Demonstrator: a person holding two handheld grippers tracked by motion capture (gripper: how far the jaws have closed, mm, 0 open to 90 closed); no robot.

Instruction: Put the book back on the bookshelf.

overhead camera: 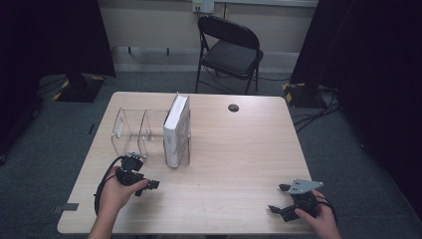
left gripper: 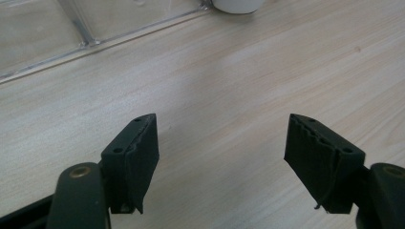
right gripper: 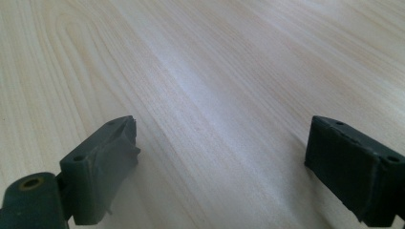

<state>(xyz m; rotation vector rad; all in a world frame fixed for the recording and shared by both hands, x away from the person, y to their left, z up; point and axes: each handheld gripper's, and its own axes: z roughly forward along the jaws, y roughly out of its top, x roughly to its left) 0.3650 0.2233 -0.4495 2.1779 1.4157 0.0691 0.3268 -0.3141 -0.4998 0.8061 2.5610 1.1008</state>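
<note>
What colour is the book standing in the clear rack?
White book, clearest in the high view.

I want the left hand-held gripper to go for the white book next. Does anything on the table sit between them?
Nothing visible does. The left hand-held gripper, jaws open, faces bare table; the white book stands in the clear rack just beyond.

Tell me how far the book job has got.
Done: a white book stands upright in the right-hand slot of the clear rack. In hand: nothing; the left gripper and right gripper are open over bare table. Left: the rack's other slots look empty.
</note>
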